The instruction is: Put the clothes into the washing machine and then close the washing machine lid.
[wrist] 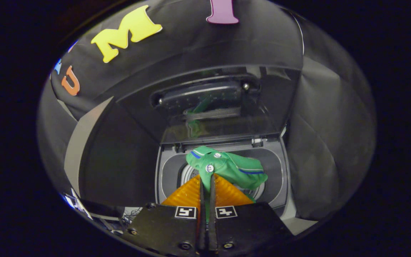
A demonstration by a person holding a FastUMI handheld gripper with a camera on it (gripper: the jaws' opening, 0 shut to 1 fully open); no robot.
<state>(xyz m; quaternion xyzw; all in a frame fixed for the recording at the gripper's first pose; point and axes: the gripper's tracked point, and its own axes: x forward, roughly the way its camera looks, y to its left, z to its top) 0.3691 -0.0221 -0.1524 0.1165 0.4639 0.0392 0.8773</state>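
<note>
Two orange fingers of the gripper are pressed almost together, with a fold of a green garment pinched in the thin slit between them. Both fingers bear on the cloth, so the gripper is clamped on the garment. Just beyond the fingertips the garment bunches up into a crumpled lump; it carries white buttons and thin blue and white trim lines along its edges, and a strip of green also shows lower down in the slit between the fingers.

Taking the washing machine as the landmark: the garment hangs over the machine's top opening, above the round drum whose perforated metal wall shows below and to the side of the cloth. Whether the cloth touches the drum rim cannot be told. The grey top deck of the machine frames the opening on all sides. At the machine's back edge, the lid stands raised on its hinges, a dark glossy panel, and a faint green reflection of the garment shows in it.
</note>
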